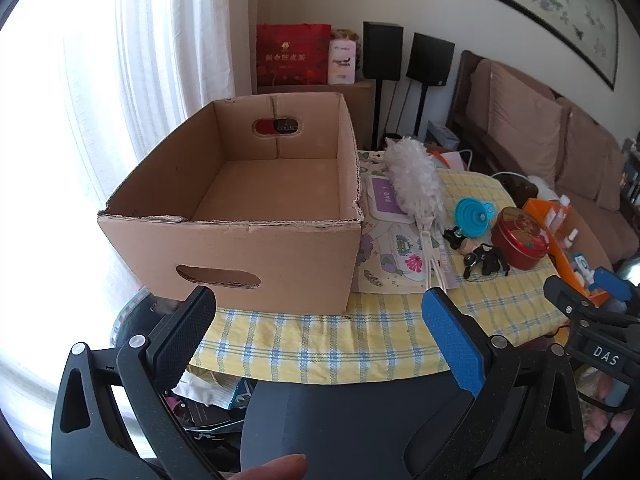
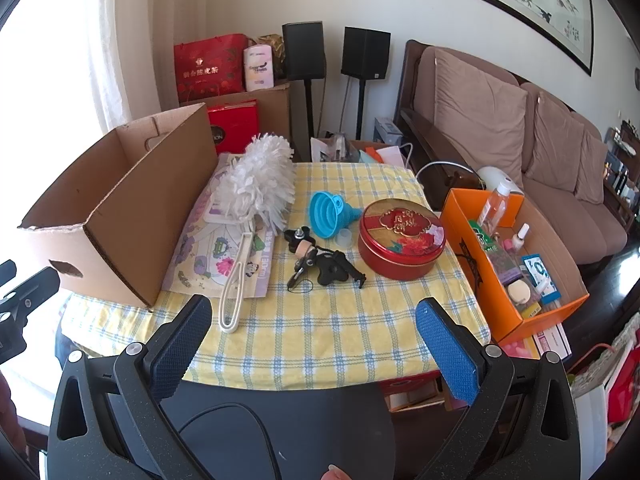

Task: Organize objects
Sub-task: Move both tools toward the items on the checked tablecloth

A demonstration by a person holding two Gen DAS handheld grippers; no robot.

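An empty cardboard box (image 1: 248, 200) stands on the left of the checked tablecloth (image 1: 320, 344); it also shows in the right wrist view (image 2: 132, 208). Right of it lie a white fluffy duster (image 2: 260, 188) on a printed flat pack (image 2: 208, 252), a blue funnel (image 2: 330, 210), a black clip mount (image 2: 324, 264) and a round red tin (image 2: 400, 236). My left gripper (image 1: 320, 304) is open and empty in front of the box. My right gripper (image 2: 314, 316) is open and empty over the table's near edge.
An orange box (image 2: 516, 264) with bottles and small items sits right of the table. A brown sofa (image 2: 520, 128) is behind it. Two black speakers on stands (image 2: 336, 52) and red gift bags (image 2: 208, 64) are at the back by the curtain.
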